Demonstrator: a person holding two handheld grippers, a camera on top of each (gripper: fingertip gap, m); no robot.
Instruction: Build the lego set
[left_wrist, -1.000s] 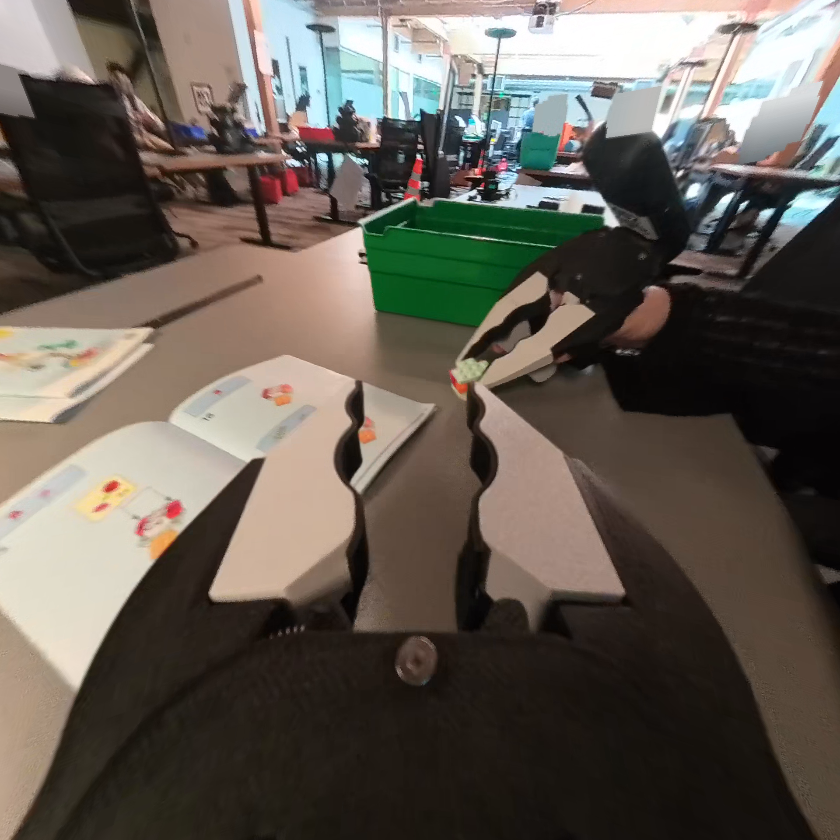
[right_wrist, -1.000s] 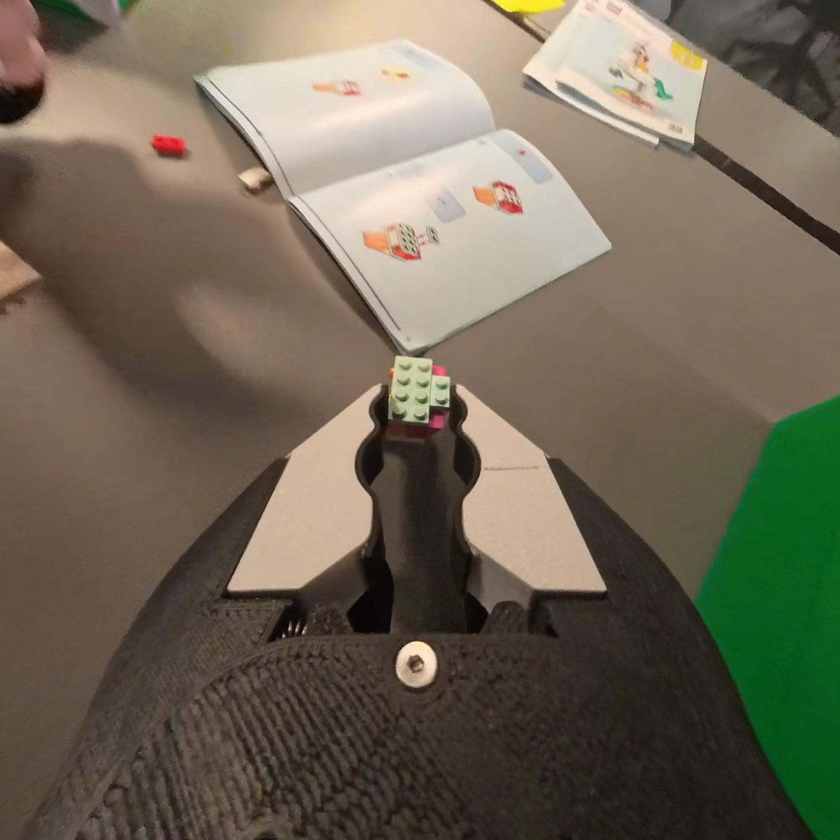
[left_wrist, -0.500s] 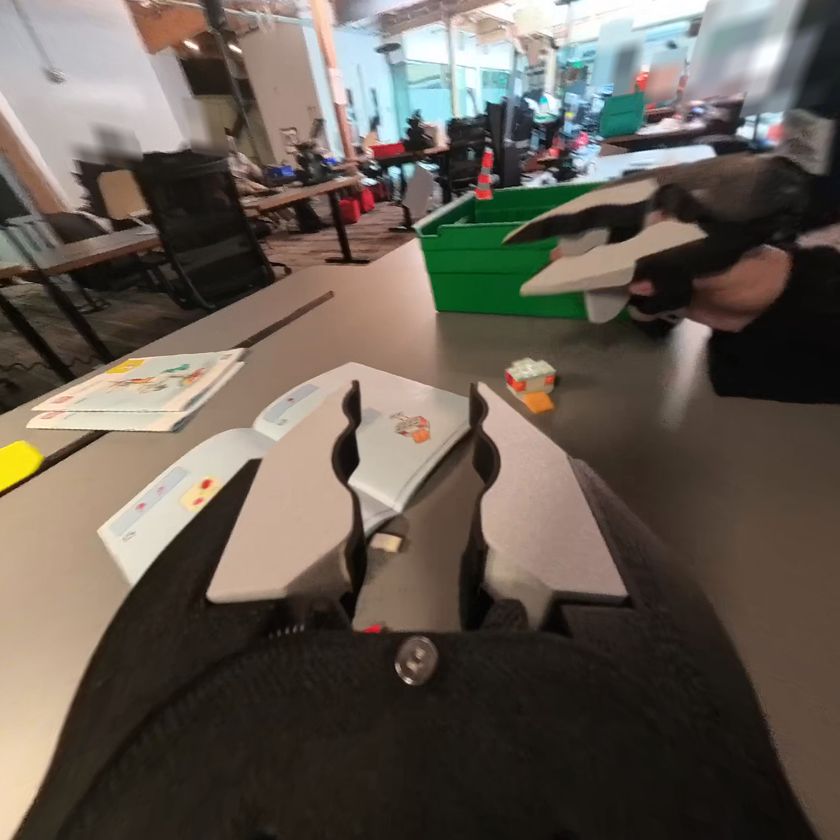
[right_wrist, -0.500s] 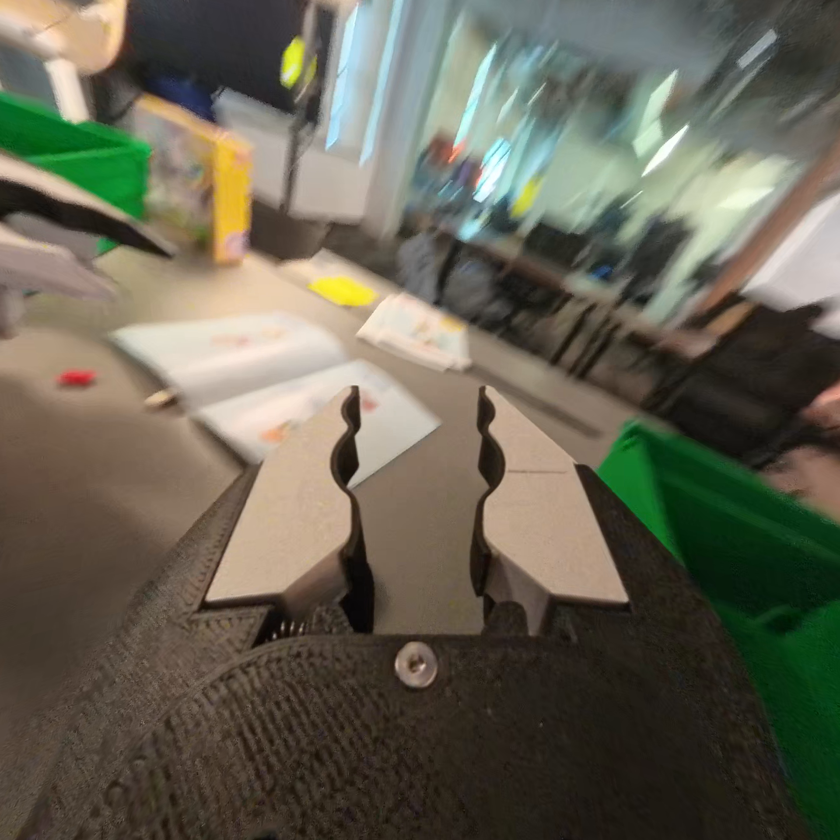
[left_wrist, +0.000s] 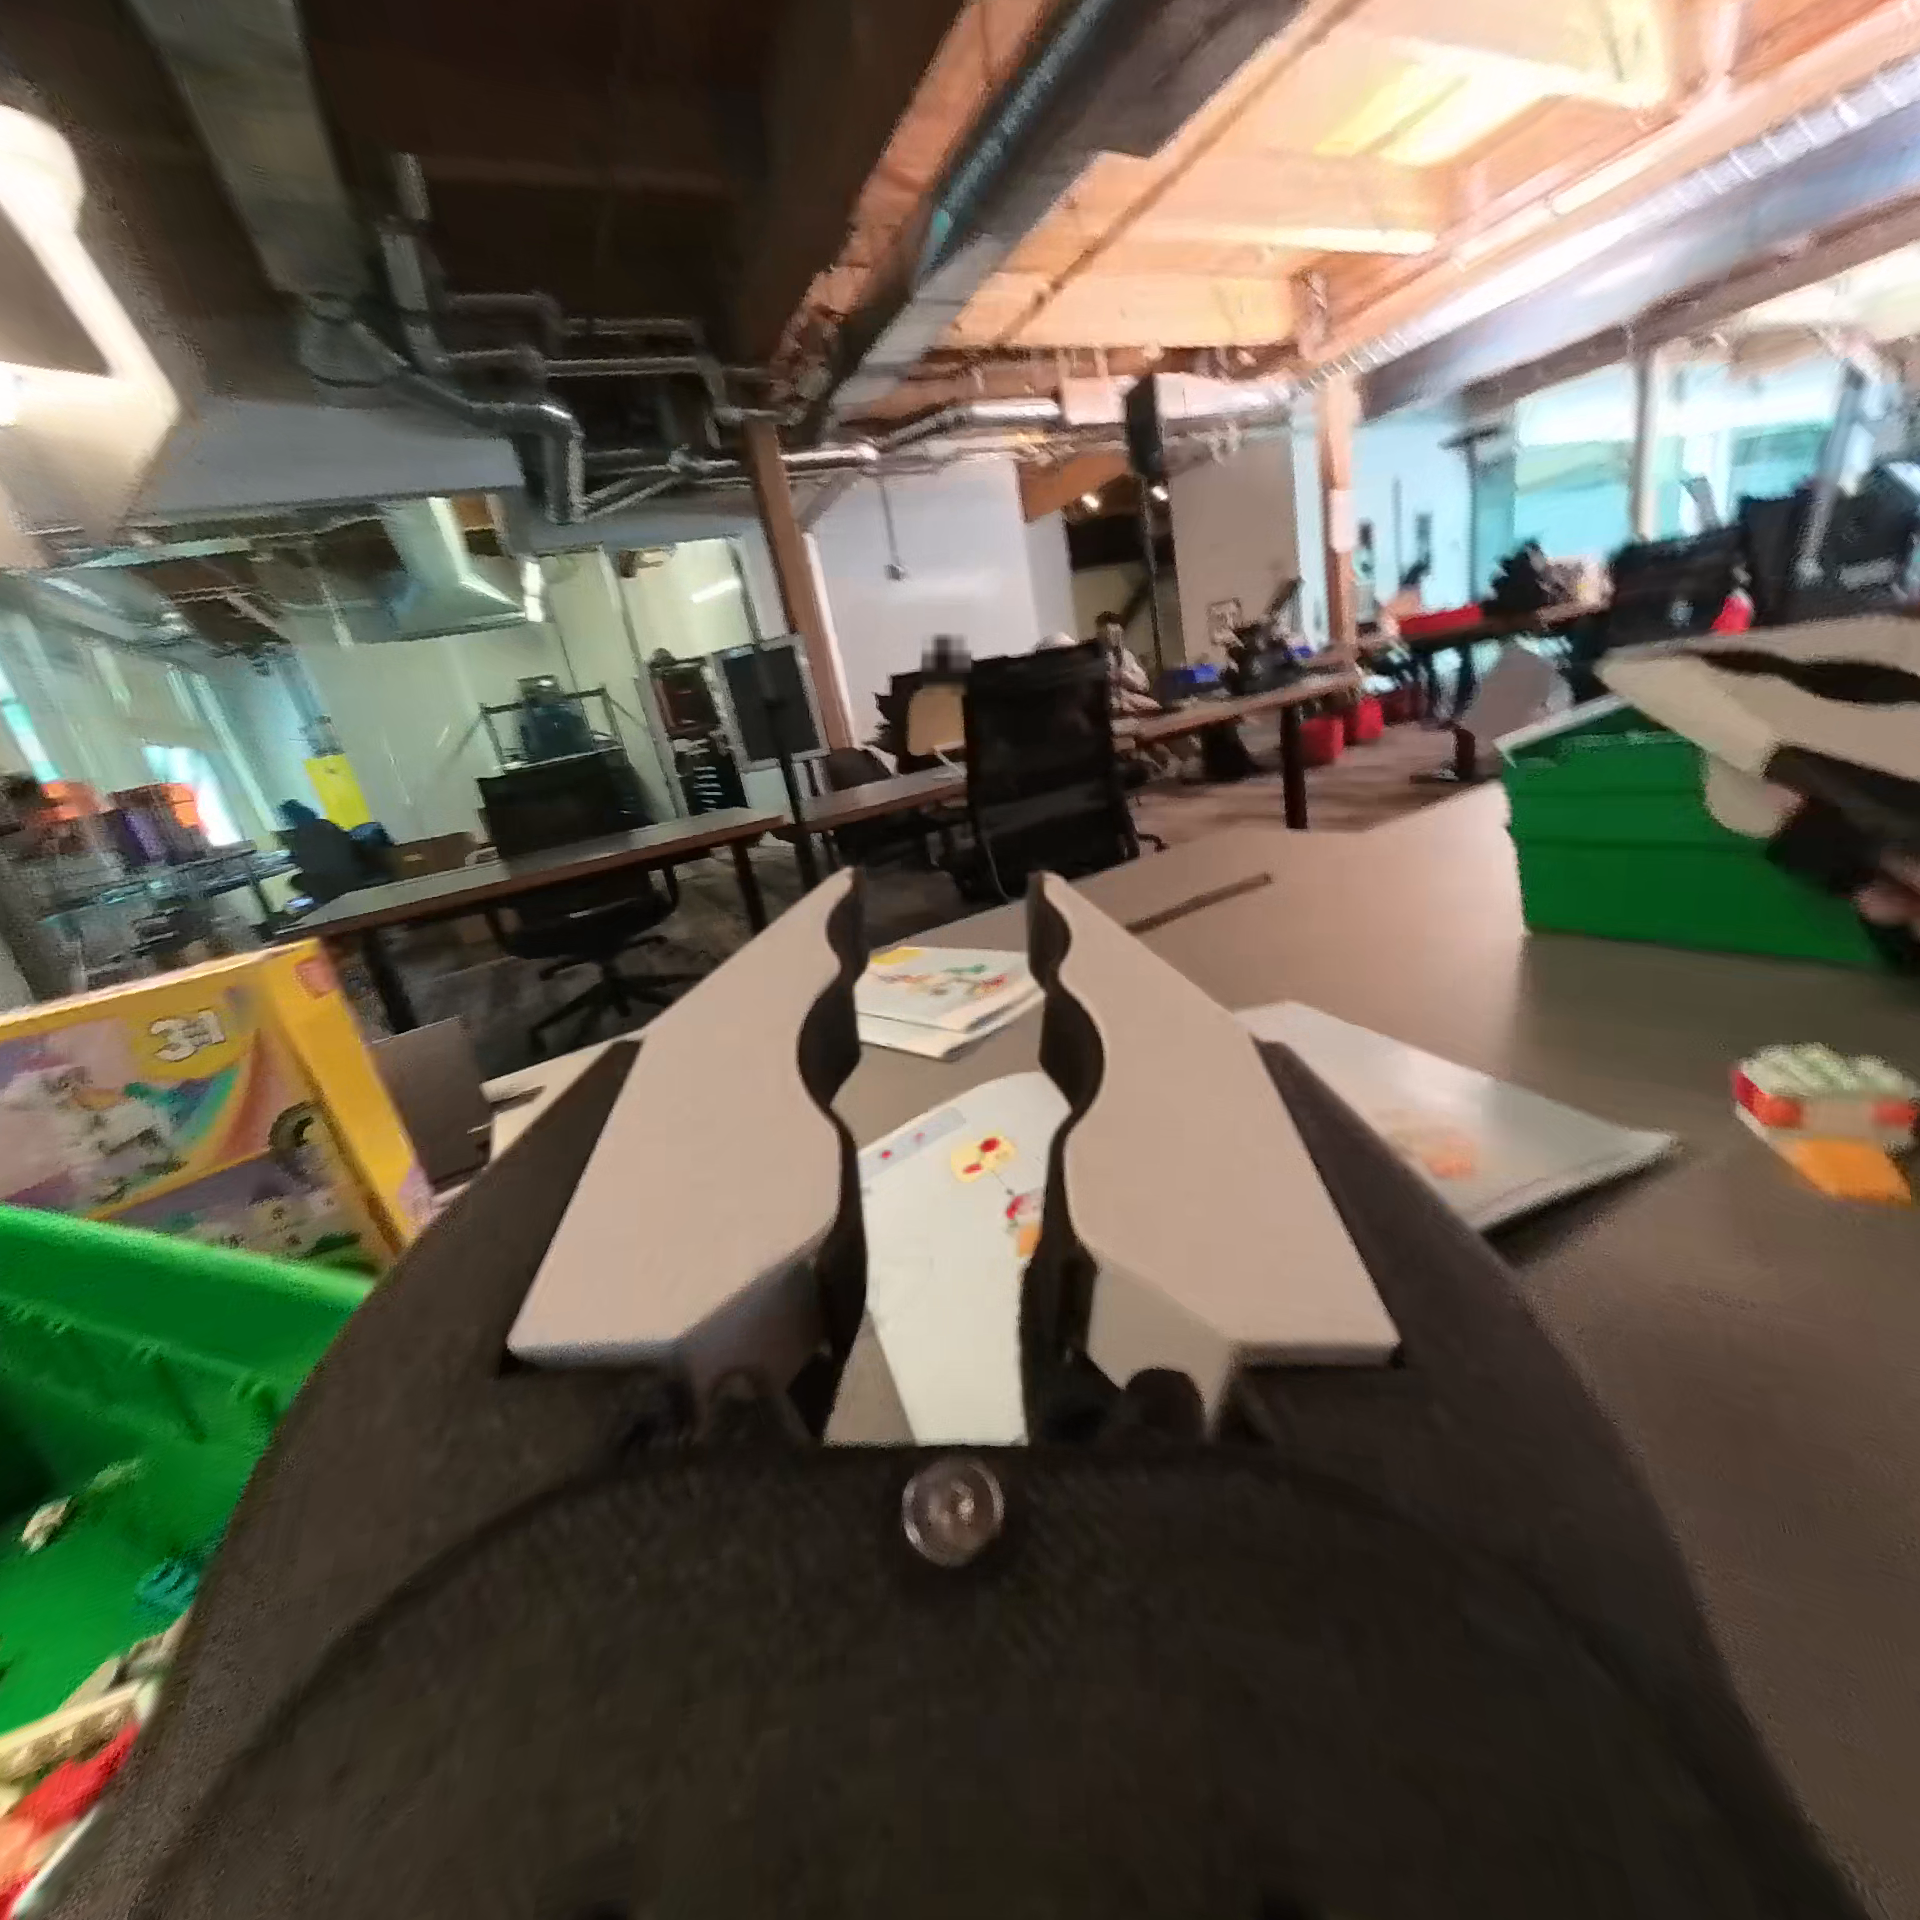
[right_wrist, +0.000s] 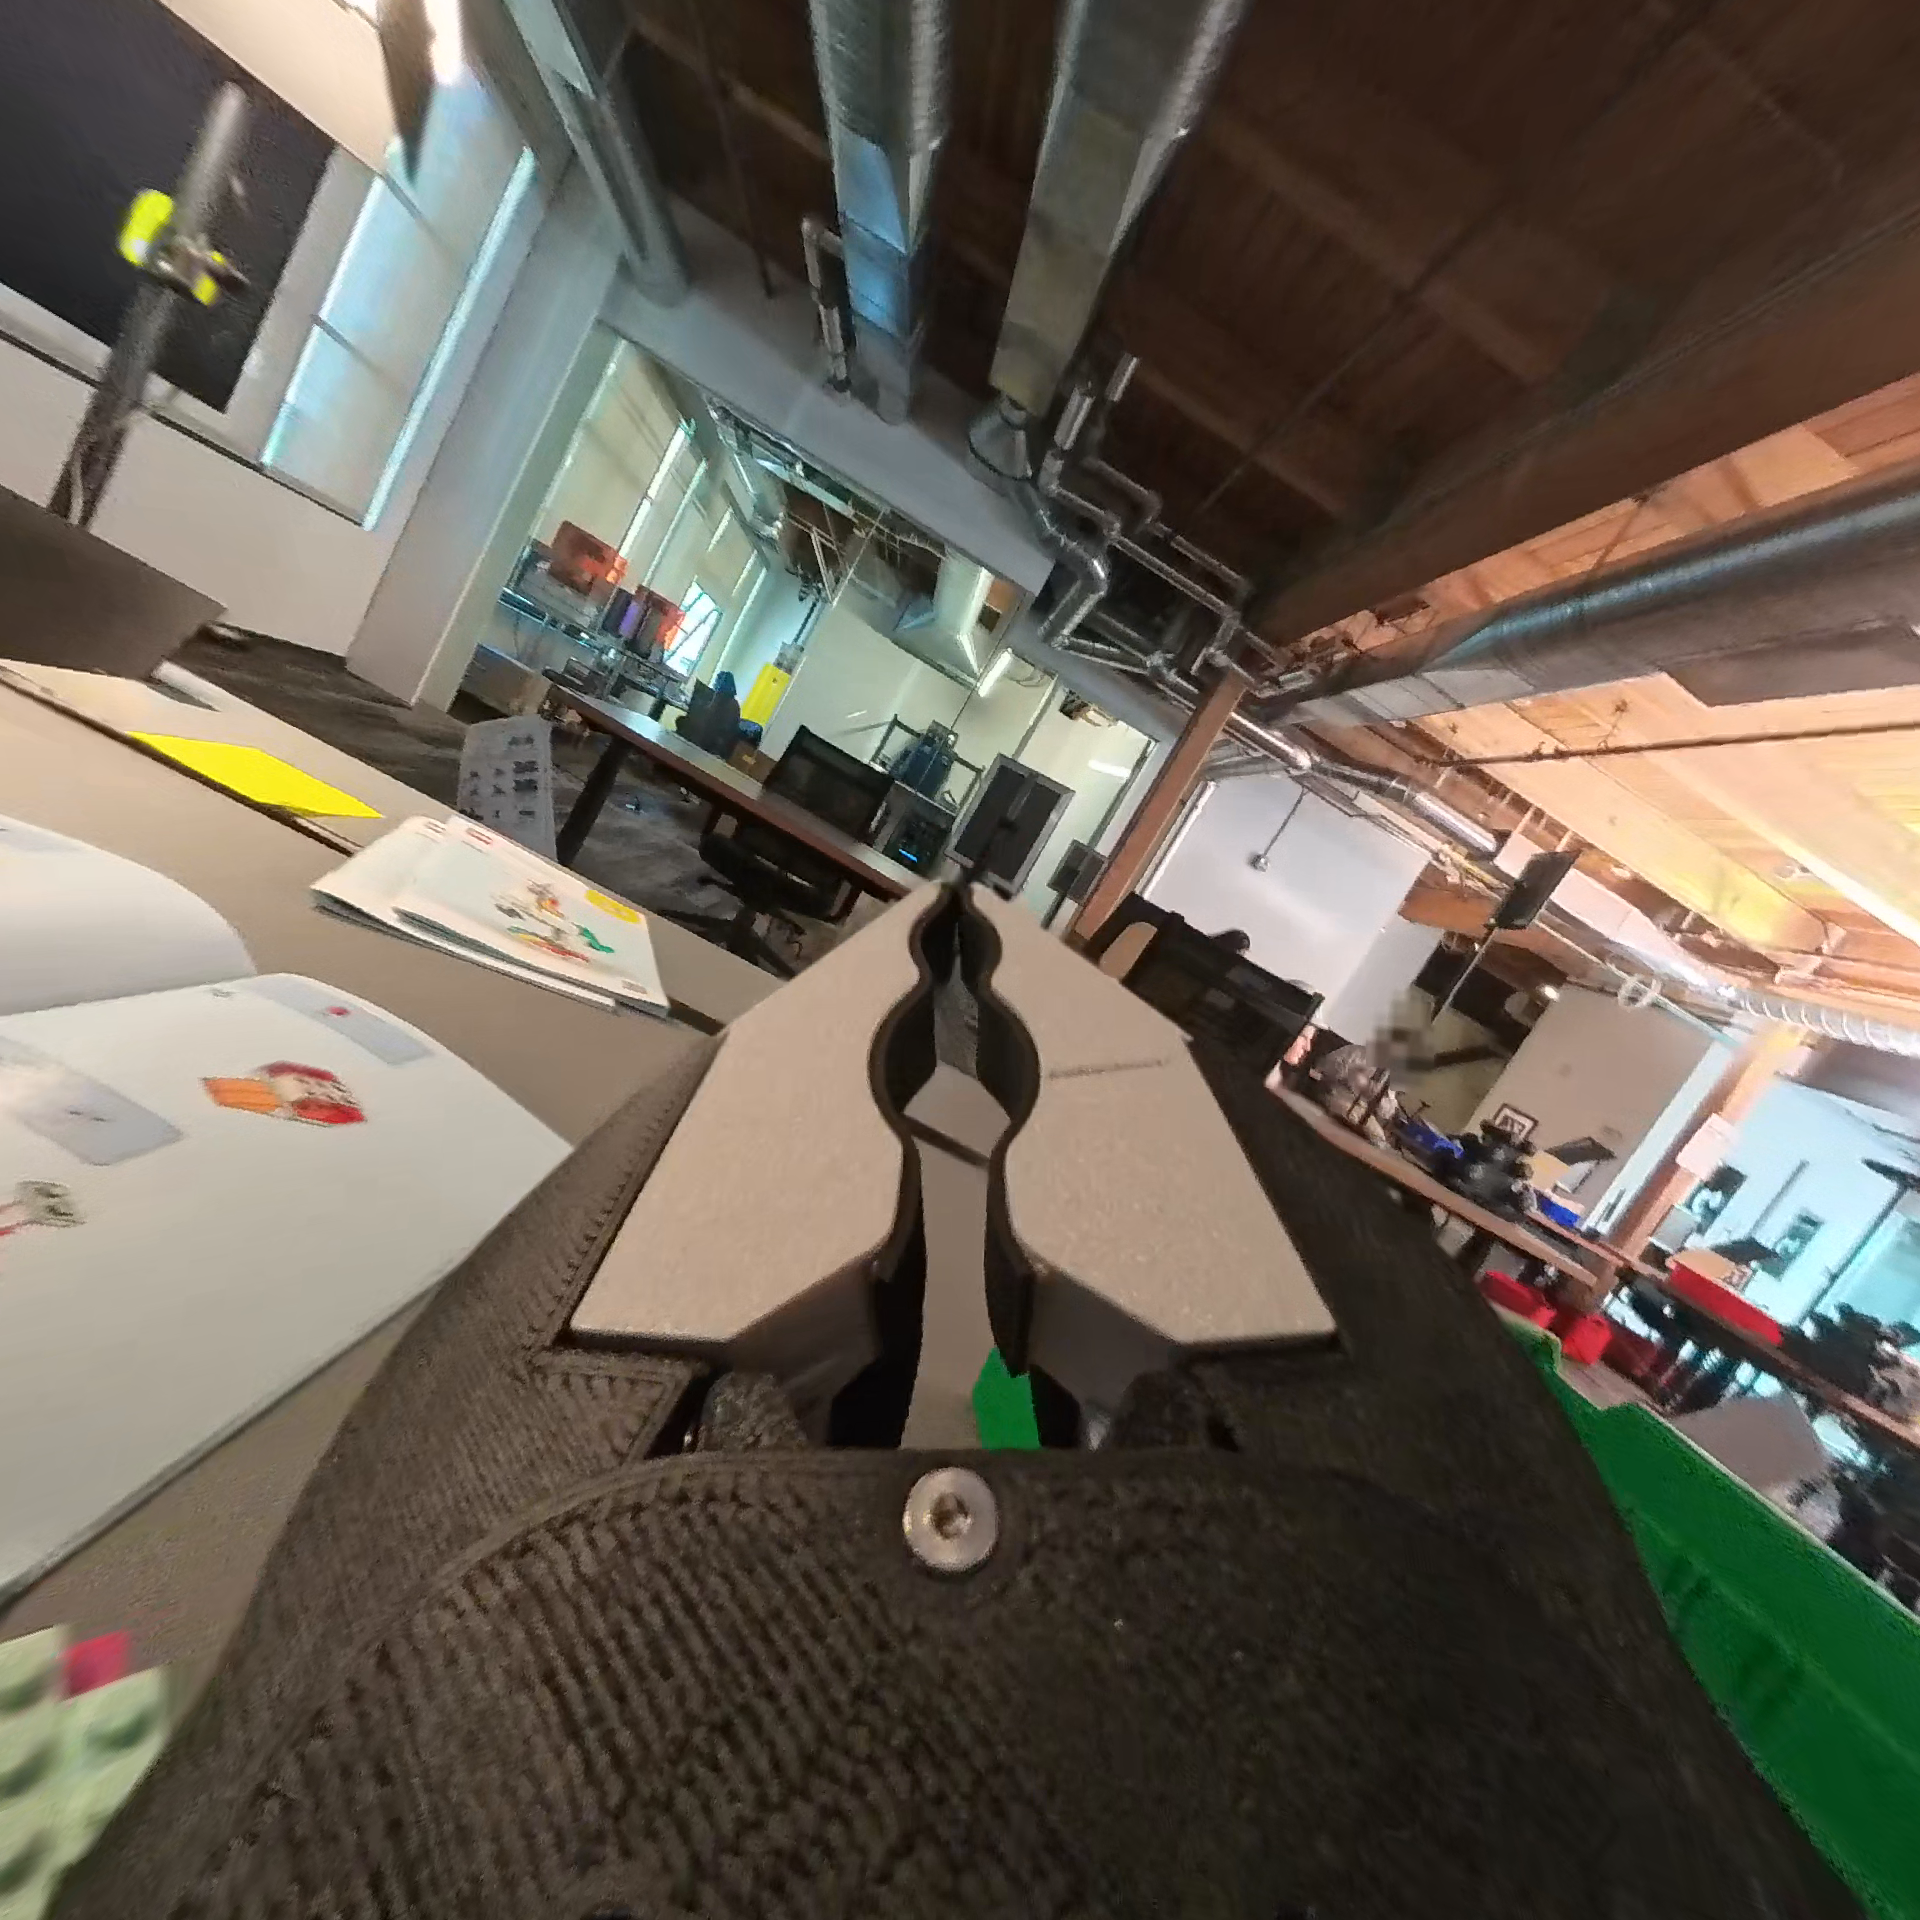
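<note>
Lego model (left_wrist: 1825, 1114) on grey table (left_wrist: 1714, 1351)

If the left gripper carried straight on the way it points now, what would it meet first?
Probably nothing close: the open left gripper aims above the closed booklet and past the table's far edge, toward distant desks and a black chair. Depth is unclear.

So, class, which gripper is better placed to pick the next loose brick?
Probably left: the left gripper is open, beside a green plastic bin showing loose bricks. The right gripper is shut and points upward.
</note>
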